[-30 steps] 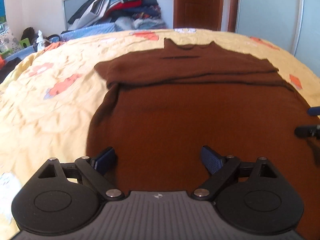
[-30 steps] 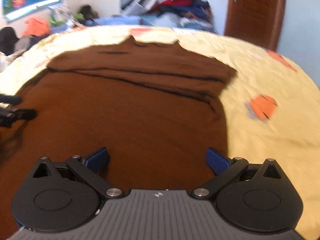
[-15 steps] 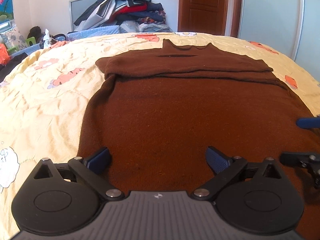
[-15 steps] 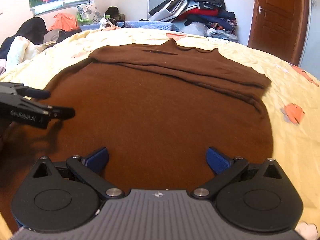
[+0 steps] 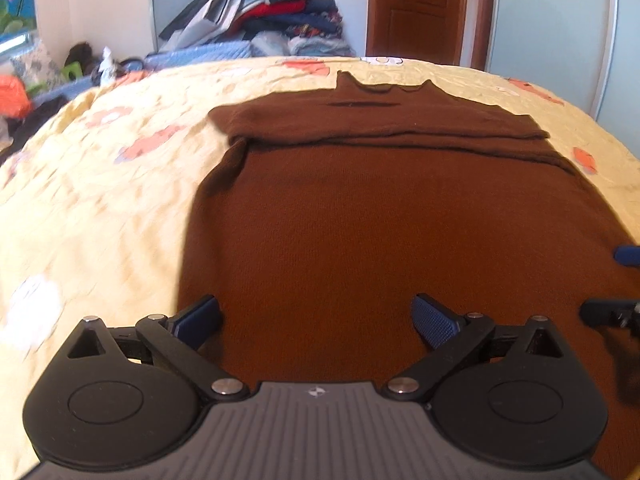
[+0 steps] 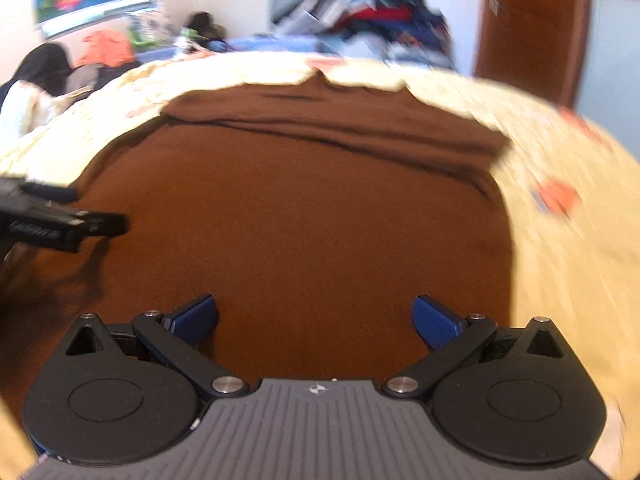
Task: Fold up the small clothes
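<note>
Brown sweater [image 5: 400, 232] lies flat on the bed [image 5: 100, 200], collar at far end, sleeves already folded across the chest in a band just below the neck. Lower body still one open panel, nearest me.

Change over last sec: L claw [image 5: 316, 320] has just been opening, jaws now wide, nothing between them, only knit showing below. R claw [image 6: 316, 320] also wide, empty, same as a sec ago. Both views slid sideways across the cloth; R view blurred. L claw sits toward sweater's left edge, R toward right edge, w/ each claw's tip showing in the other's view.

My read: sleeve stage done, both claws free. Next is hem corners, fold hem up toward collar. Knit is soft, may sag.

Clothes pile [image 5: 260, 12] behind bed, not involved.
</note>
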Demonstrator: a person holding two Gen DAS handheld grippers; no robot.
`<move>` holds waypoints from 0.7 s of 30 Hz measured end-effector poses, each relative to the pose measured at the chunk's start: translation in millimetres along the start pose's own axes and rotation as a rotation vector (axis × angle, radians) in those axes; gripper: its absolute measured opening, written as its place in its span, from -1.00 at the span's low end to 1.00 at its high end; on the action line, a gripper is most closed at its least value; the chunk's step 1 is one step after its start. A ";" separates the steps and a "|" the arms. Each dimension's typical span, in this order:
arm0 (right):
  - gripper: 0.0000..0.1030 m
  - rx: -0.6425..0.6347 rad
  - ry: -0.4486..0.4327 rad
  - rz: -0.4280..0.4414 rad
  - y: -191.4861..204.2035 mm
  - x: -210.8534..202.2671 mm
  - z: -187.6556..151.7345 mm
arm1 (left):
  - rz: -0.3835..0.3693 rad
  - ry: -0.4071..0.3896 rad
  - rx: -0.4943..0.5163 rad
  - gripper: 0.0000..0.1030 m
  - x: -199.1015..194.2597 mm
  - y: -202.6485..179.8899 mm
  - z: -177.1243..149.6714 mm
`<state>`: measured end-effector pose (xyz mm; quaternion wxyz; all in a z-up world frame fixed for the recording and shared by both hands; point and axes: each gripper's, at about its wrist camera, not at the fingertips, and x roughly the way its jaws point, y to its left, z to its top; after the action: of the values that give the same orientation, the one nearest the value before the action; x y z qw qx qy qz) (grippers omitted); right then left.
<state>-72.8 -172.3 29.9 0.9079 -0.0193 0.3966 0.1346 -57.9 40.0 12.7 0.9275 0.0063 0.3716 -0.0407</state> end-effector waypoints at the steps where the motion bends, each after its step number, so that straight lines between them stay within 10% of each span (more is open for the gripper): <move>1: 1.00 0.051 0.006 0.038 -7.0 -14.1 -4.2 | -0.028 -0.001 -0.026 1.00 -11.8 8.5 -9.7; 11: 1.00 0.808 0.018 0.333 -125.6 -93.6 -86.0 | -0.436 0.054 -0.574 1.00 -73.3 114.9 -78.6; 16: 1.00 0.833 0.168 0.547 -117.1 -71.6 -84.0 | -0.756 0.186 -0.892 1.00 -37.1 133.8 -84.0; 21: 1.00 0.765 0.222 0.572 -98.4 -63.9 -73.5 | -0.749 0.226 -0.870 1.00 -31.1 127.2 -77.6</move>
<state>-141.3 -292.1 18.8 0.7287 0.4111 0.5014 0.2206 -123.6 172.2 -24.4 0.7220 -0.5025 0.4275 -0.2086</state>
